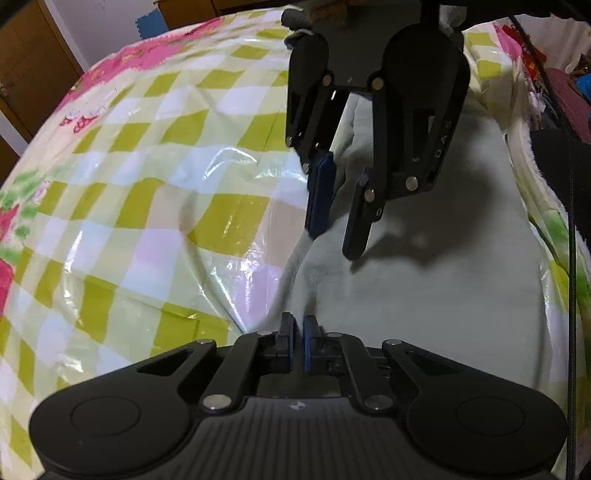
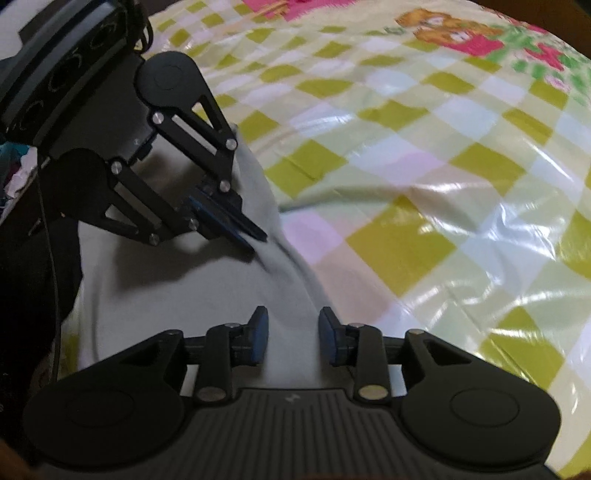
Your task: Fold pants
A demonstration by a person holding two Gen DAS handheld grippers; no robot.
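- Bed (image 1: pixel 122 192) is covered by a glossy checked plastic sheet (image 2: pixel 424 192), wrinkled.
- Pale pants (image 1: pixel 424 280) are laid flat on the sheet, near its edge.

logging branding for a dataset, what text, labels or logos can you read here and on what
"SAO" or similar: raised letters down the side of the right tool, an unsure reading.
Small emblem, no letters: on the body of the left tool.
Marks by the bear print on the tablecloth: too blurred to read.
Gold marks on a red item: too blurred to read.
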